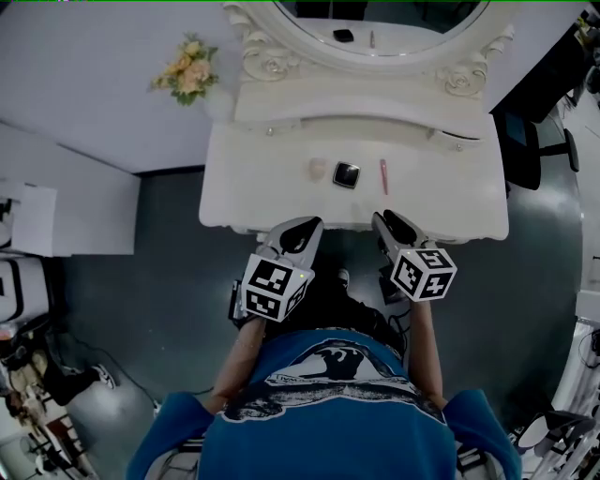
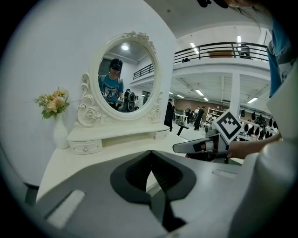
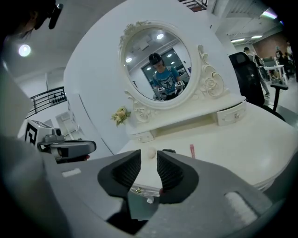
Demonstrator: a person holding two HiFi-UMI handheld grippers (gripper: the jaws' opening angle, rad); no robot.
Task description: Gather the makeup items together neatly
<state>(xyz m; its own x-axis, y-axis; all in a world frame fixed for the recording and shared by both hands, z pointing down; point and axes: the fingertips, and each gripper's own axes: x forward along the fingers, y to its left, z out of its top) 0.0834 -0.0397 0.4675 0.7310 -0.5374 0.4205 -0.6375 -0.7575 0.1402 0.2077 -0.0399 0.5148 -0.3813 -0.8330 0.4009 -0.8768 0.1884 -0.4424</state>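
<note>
Three makeup items lie in a row on the white vanity top [image 1: 450,202]: a pale pink sponge [image 1: 318,169], a black square compact [image 1: 346,174] and a slim pink stick [image 1: 383,175]. The right gripper view shows the same sponge [image 3: 151,151], compact [image 3: 168,151] and stick [image 3: 191,149] beyond the jaws. My left gripper [image 1: 305,228] hovers at the table's front edge, its jaws closed tip to tip with nothing in them [image 2: 150,160]. My right gripper [image 1: 389,223] is beside it, just short of the stick, open and empty [image 3: 149,165].
An oval mirror [image 1: 375,23] in a carved frame stands on a raised shelf with small drawers [image 3: 230,115] at the back. A vase of flowers [image 1: 190,70] sits at the far left. A black office chair [image 1: 525,141] stands to the table's right.
</note>
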